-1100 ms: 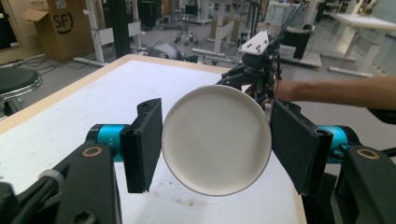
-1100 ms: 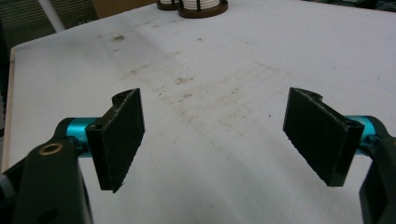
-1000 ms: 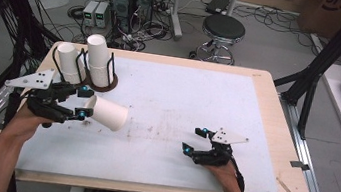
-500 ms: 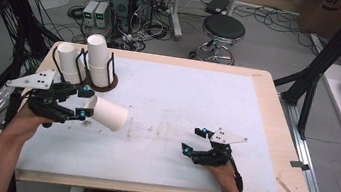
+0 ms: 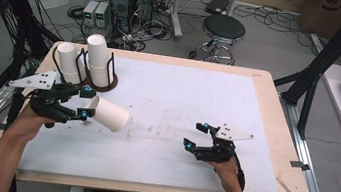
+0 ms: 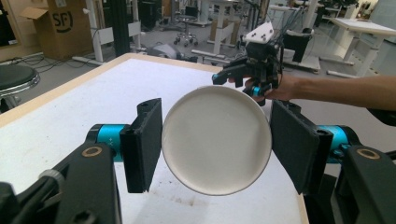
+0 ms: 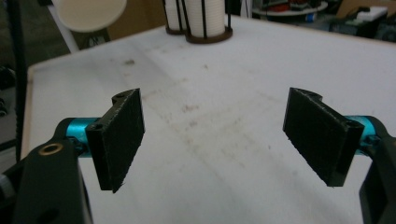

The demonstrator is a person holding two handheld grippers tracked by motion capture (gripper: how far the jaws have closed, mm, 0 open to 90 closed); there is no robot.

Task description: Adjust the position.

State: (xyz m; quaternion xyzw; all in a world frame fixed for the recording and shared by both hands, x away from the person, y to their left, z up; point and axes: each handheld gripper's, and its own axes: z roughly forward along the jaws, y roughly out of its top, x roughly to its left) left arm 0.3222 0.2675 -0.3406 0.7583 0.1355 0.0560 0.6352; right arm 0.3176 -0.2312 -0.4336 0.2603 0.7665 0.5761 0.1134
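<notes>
High view: left gripper at 9 o'clock on the white table, clamped on a white paper cup. The cup lies on its side in the air, wide mouth toward 4 o'clock, narrow end between the jaws.

Left gripper view adds what the high view hides: the cup's round base faces the camera, and both black pads press its sides. It also shows the right gripper across the table at 1 o'clock, hand behind it.

Right gripper sits at 5 o'clock on the table in the high view. The right gripper view shows its jaws standing wide apart with nothing between them, only the scuffed white surface below.

Containers: a dark wire cup holder at 10 o'clock on the table holds an upside-down cup stack; a second stack stands in a holder just beside it at 9 o'clock. The right gripper view shows the holder's base ring at 12 o'clock, ribbed cup walls inside the wires.
</notes>
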